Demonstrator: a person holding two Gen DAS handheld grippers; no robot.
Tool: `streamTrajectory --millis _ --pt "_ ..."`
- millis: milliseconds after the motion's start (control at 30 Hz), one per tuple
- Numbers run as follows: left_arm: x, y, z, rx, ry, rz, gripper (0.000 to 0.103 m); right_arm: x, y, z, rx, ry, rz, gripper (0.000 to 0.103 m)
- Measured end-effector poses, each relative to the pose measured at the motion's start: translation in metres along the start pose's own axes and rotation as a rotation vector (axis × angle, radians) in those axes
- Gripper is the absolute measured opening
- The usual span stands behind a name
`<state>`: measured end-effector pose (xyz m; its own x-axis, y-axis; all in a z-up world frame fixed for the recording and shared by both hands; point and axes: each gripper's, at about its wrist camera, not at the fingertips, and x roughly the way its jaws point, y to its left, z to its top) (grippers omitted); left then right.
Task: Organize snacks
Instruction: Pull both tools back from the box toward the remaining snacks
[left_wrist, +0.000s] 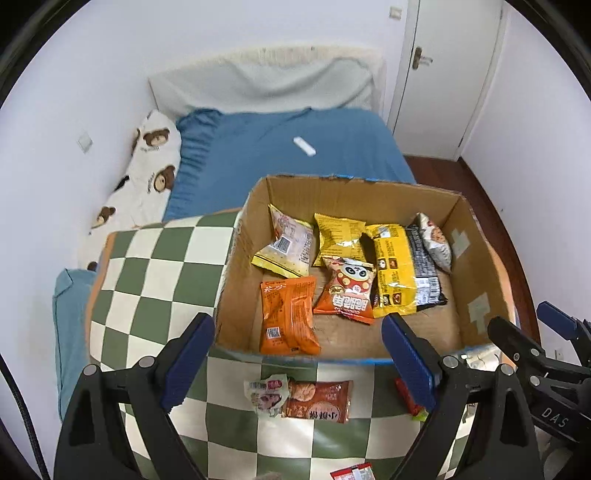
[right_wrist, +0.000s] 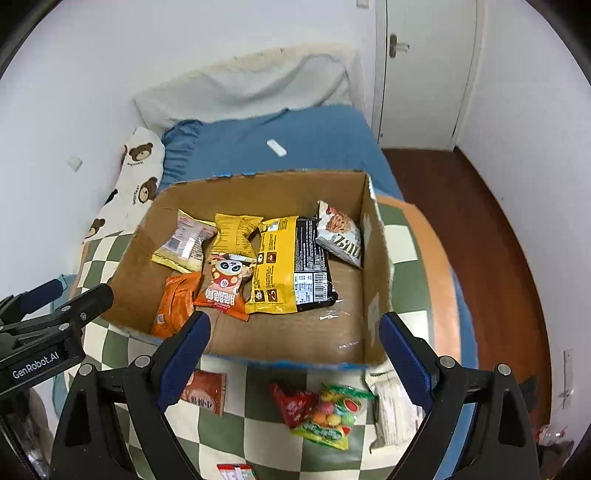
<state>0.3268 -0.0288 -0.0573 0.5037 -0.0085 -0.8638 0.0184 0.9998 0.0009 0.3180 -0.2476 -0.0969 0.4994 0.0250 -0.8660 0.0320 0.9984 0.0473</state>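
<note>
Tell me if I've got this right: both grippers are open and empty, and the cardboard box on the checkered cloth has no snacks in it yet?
Not quite. The cardboard box already holds several snack packets, as the right wrist view shows. The rest is right.

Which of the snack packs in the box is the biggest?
The yellow-and-black pack, lying flat right of centre in the cardboard box. It is much longer and wider than the small single-serve packs around it, such as the panda pack.
</note>
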Motion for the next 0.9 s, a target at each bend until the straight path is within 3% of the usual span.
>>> streamTrajectory --millis 333,600,767,900 --pt "-0.059 -0.003 -0.047 0.010 -0.082 -0.020 0.093 -0.076 0.006 -0.046 -0.021 -0.118 0.008 0.095" --pt "-0.099 -0.004 -0.064 0.000 -0.156 -0.014 0.093 -0.126 0.013 -0.065 -0.038 -0.209 0.011 0.095" --pt "-0.111 -0.004 -0.073 -0.011 -0.172 -0.007 0.093 -0.134 0.010 -0.071 -0.022 -0.213 0.040 0.095" --pt "-0.102 -0.007 -0.085 -0.024 -0.135 -0.003 0.093 -0.126 0.000 -0.083 -0.003 -0.175 0.072 0.095"
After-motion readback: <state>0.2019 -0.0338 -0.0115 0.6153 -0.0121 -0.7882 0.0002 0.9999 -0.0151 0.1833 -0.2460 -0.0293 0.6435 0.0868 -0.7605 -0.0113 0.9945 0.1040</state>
